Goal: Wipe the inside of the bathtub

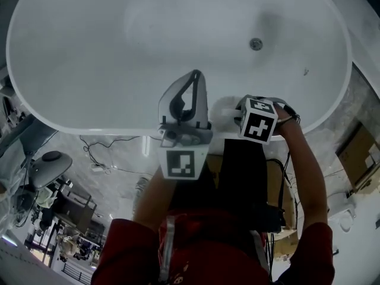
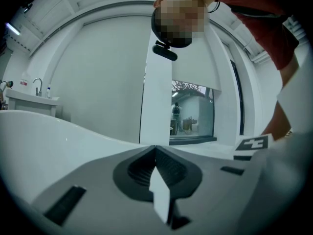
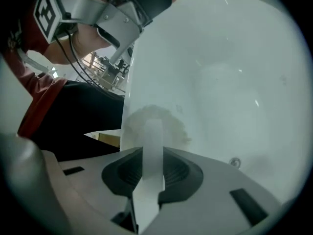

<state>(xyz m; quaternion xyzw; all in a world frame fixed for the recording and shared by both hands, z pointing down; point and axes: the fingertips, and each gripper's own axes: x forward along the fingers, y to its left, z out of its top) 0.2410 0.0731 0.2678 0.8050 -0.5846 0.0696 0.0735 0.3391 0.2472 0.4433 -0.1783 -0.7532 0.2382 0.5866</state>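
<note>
The white oval bathtub (image 1: 89,94) fills the top of the head view, with its drain (image 1: 256,43) at the right and also low in the right gripper view as the drain (image 3: 235,162). My right gripper (image 1: 236,115) is at the near rim, shut on a white cloth (image 1: 222,107). In the right gripper view the cloth (image 3: 153,121) is bunched against the tub's near wall, just ahead of the right gripper (image 3: 152,153). My left gripper (image 1: 195,76) hovers over the near rim, left of the cloth, shut and holding nothing. In its own view the left gripper (image 2: 155,148) points out of the tub.
Cables (image 1: 104,150) trail on the marble floor below the tub's near rim. A cardboard box (image 1: 356,150) sits at the right. A sink counter with a tap (image 2: 35,93) and a glass door (image 2: 193,114) stand beyond the tub. My legs are against the tub's outer side.
</note>
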